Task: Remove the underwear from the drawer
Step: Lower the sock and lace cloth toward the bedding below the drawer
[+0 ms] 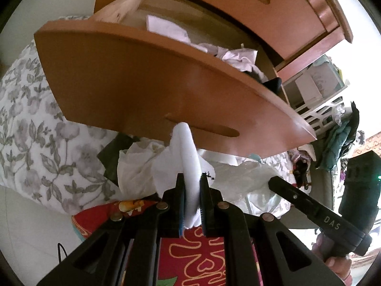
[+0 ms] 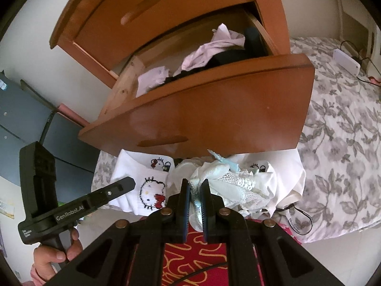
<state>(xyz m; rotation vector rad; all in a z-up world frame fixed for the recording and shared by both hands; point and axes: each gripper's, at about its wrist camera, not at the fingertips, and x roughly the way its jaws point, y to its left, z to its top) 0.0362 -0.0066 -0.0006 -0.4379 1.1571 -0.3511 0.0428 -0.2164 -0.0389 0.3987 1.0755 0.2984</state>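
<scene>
Here, below the pulled-out brown wooden drawer [image 1: 147, 78], the left hand-held gripper [image 1: 192, 190] is clamped on a white folded underwear band [image 1: 188, 162], while the right hand-held gripper [image 2: 195, 191] pinches pale blue lace underwear [image 2: 221, 176] over the floral bed [image 2: 340, 157].

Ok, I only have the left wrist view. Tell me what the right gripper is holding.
Observer: The right gripper is shut on a pale blue lace garment, below the open drawer's front.
Operator: Give me what lies under that garment.
Observer: A white cloth with cartoon cat prints, spread on the floral bedding.
Operator: Now report what is left in the drawer.
Observer: Pale lilac pieces on top of dark clothing.
</scene>
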